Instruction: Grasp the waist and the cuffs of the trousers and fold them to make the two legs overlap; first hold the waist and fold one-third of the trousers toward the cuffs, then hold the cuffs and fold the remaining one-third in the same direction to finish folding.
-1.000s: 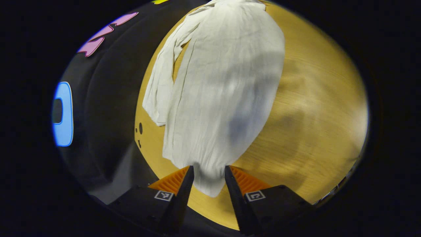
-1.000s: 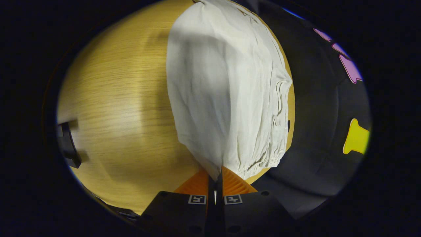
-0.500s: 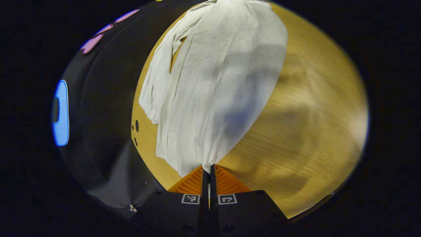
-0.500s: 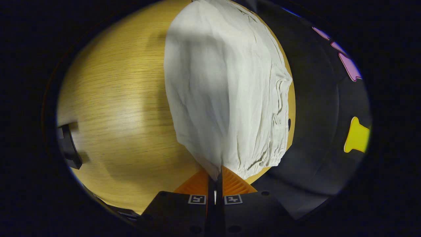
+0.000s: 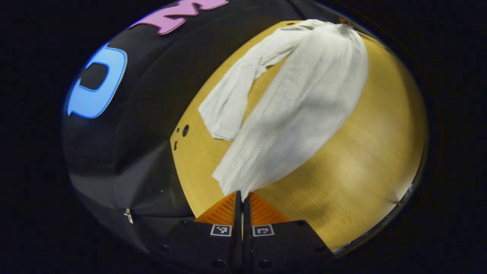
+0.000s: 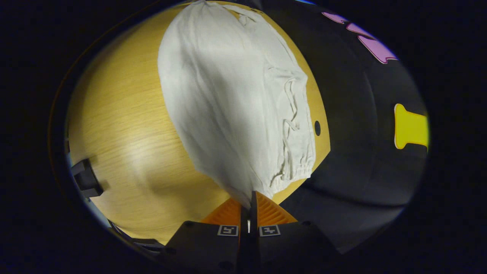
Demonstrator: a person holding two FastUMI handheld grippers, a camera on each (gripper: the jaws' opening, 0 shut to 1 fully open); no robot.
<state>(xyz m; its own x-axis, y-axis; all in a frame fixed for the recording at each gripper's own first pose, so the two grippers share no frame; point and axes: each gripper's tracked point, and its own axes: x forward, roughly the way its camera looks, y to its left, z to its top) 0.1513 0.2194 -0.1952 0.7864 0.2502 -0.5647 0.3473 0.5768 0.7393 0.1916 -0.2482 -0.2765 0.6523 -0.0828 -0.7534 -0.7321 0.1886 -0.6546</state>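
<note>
Pale cream trousers (image 5: pixel 300 102) lie stretched over the wooden table (image 5: pixel 361 167). In the left gripper view my left gripper (image 5: pixel 240 198) is shut on the cuff of the nearer leg, lifting it; the other leg (image 5: pixel 232 102) lies flat toward the table's edge. In the right gripper view the trousers (image 6: pixel 228 99) run away from me, the gathered elastic waist (image 6: pixel 293 167) with its drawstring on the right. My right gripper (image 6: pixel 251 199) is shut on the near corner of the waist.
The table (image 6: pixel 121 125) ends close to the black cloth wall on the trousers' far side. Small dark holes (image 5: pixel 185 130) mark the tabletop near that edge. A dark bracket (image 6: pixel 86 178) sits at the table's left edge in the right gripper view.
The left gripper went from open around the cuff to shut on it, then rose and tilted with the leg. The right gripper stayed shut on the waist and lifted slightly.
</note>
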